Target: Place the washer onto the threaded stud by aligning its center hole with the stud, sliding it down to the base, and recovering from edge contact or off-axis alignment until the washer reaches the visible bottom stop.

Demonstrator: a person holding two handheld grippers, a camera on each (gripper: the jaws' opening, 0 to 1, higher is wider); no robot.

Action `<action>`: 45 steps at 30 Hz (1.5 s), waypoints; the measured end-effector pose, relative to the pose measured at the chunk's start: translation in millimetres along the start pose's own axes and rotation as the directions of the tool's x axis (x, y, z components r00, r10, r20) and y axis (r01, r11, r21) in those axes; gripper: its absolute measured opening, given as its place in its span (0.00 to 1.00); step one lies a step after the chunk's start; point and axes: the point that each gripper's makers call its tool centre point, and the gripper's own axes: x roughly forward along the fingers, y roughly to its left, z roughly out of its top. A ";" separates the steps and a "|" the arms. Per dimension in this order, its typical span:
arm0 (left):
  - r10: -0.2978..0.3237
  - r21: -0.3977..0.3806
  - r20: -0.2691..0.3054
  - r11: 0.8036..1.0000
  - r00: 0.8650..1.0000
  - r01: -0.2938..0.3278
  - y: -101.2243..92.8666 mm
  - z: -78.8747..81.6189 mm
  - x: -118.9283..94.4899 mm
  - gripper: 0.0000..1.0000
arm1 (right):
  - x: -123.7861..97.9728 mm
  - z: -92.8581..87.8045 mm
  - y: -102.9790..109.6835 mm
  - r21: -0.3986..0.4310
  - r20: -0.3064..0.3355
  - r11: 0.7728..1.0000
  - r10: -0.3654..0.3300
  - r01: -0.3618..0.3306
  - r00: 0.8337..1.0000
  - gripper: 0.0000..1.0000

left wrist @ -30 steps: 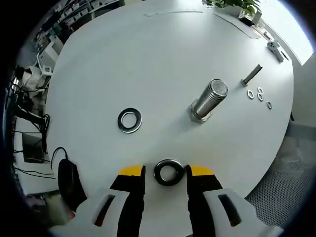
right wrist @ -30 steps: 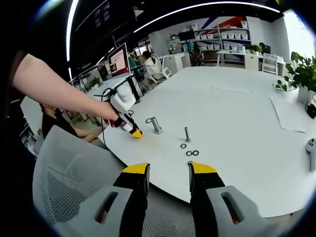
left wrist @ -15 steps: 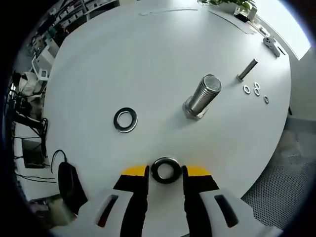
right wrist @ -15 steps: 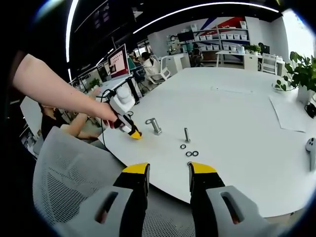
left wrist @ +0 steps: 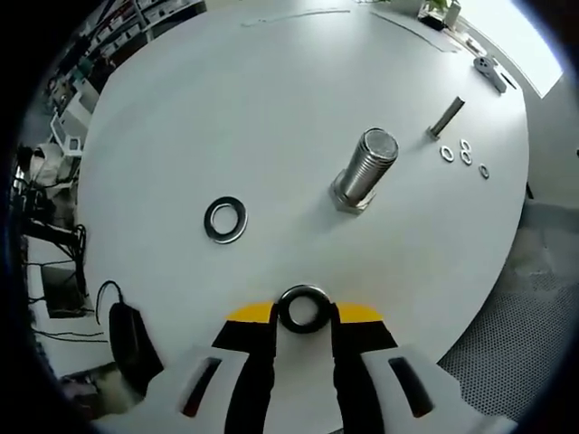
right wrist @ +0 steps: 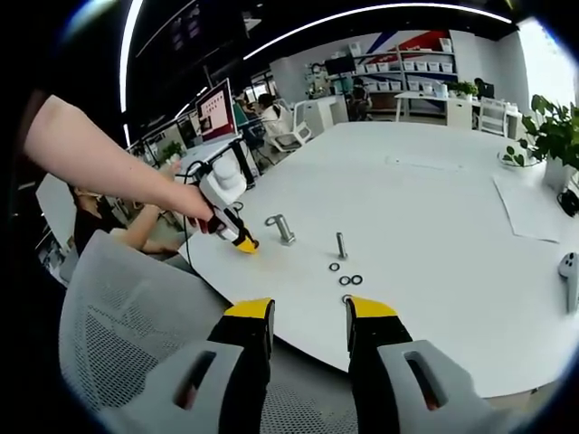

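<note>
on the white round table (left wrist: pixel 271 108) the threaded stud (left wrist: pixel 364 170) stands upright on its hex base, well apart from your left gripper (left wrist: pixel 303 315). your left gripper's jaws are closed on the dark washer (left wrist: pixel 304 308) just above the near table edge, with a second washer (left wrist: pixel 224 220) lying flat to the stud's left. your right gripper (right wrist: pixel 302 312) hangs off the table over a mesh chair (right wrist: pixel 127 307), jaws apart and holding nothing.

Dark washer (left wrist: pixel 304 309), silver stud (left wrist: pixel 364 169), white table (left wrist: pixel 271 108).
</note>
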 end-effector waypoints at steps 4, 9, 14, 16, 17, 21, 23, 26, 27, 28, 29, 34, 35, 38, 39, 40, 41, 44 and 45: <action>-0.003 0.003 -0.005 1.000 1.000 0.003 1.2 0.5 0.2 0.21 | -0.5 0.2 -0.6 0.002 0.000 1.000 -0.002 0.002 1.000 0.34; 0.003 -0.003 -0.018 1.000 1.000 -0.003 0.7 -1.2 -0.1 0.21 | -0.7 0.2 0.4 0.001 -0.002 1.000 -0.001 0.001 1.000 0.34; 0.018 -0.060 0.024 0.998 1.000 -0.017 -0.3 0.7 -2.4 0.21 | -1.0 1.2 -1.1 0.007 0.007 1.000 -0.007 0.007 1.000 0.34; 0.020 -0.057 0.027 0.998 0.999 -0.018 0.8 0.6 -2.1 0.20 | -1.6 1.8 -1.3 0.008 0.007 1.000 -0.009 0.009 1.000 0.34; 0.020 -0.054 0.027 0.998 0.999 -0.018 1.1 0.9 -2.0 0.20 | -1.2 1.7 -1.7 0.008 0.007 1.000 -0.009 0.009 1.000 0.34; 0.016 -0.039 0.017 0.999 1.000 -0.016 -0.6 -0.4 -1.8 0.20 | -1.2 2.2 -1.7 0.009 0.006 1.000 -0.010 0.010 1.000 0.34; 0.016 -0.034 0.021 0.999 1.000 -0.015 -1.9 -0.2 -1.9 0.20 | -1.2 1.8 -1.8 0.008 0.005 1.000 -0.011 0.011 1.000 0.34; 0.015 -0.010 0.031 1.000 0.999 -0.015 -4.9 2.6 -2.2 0.19 | -0.9 2.2 -2.3 0.012 0.009 1.000 -0.014 0.013 1.000 0.34; 0.014 -0.004 0.031 1.000 0.999 -0.014 -4.6 2.9 -1.9 0.19 | -0.9 2.1 -2.7 0.013 0.010 1.000 -0.014 0.014 1.000 0.34; 0.011 0.005 0.029 1.000 1.000 -0.012 -3.7 4.0 -1.7 0.19 | -0.9 2.0 -3.0 0.013 0.010 1.000 -0.015 0.015 1.000 0.34; 0.009 0.013 0.028 1.000 1.000 -0.010 -3.6 4.7 -1.7 0.19 | -1.0 1.7 -3.2 0.013 0.009 1.000 -0.015 0.015 1.000 0.34; -0.006 0.041 0.021 0.999 1.000 0.006 -5.8 5.5 -2.4 0.19 | -1.3 1.9 -2.7 0.011 0.007 1.000 -0.014 0.014 1.000 0.34; -0.009 0.054 0.015 0.999 1.000 0.009 -6.0 4.9 -2.4 0.19 | -1.1 1.9 -3.0 0.012 0.007 1.000 -0.015 0.015 1.000 0.34; -0.010 0.072 0.018 0.997 1.000 0.008 -2.2 6.4 -1.5 0.19 | -1.5 2.1 -3.4 0.014 0.006 1.000 -0.017 0.017 1.000 0.34; -0.014 0.072 0.021 0.997 1.000 0.012 -1.2 8.3 -1.9 0.19 | -1.6 2.2 -3.4 0.014 0.006 1.000 -0.016 0.016 1.000 0.34; -0.016 0.072 0.023 0.997 1.000 0.014 -3.7 9.0 -4.0 0.19 | -1.1 1.6 -3.3 0.012 0.004 1.000 -0.016 0.016 1.000 0.34; -0.018 0.079 0.028 0.997 0.999 0.016 -4.5 10.7 -5.2 0.19 | -0.7 1.0 -3.3 0.012 0.003 1.000 -0.016 0.016 1.000 0.34; -0.010 0.104 0.025 0.995 1.000 0.007 -9.3 10.2 -6.7 0.19 | -1.4 1.2 -3.0 0.011 0.001 1.000 -0.015 0.015 1.000 0.34; -0.010 0.105 0.026 0.994 1.000 0.007 -10.3 10.3 -7.1 0.19 | -1.2 1.2 -3.0 0.011 0.002 1.000 -0.014 0.014 1.000 0.34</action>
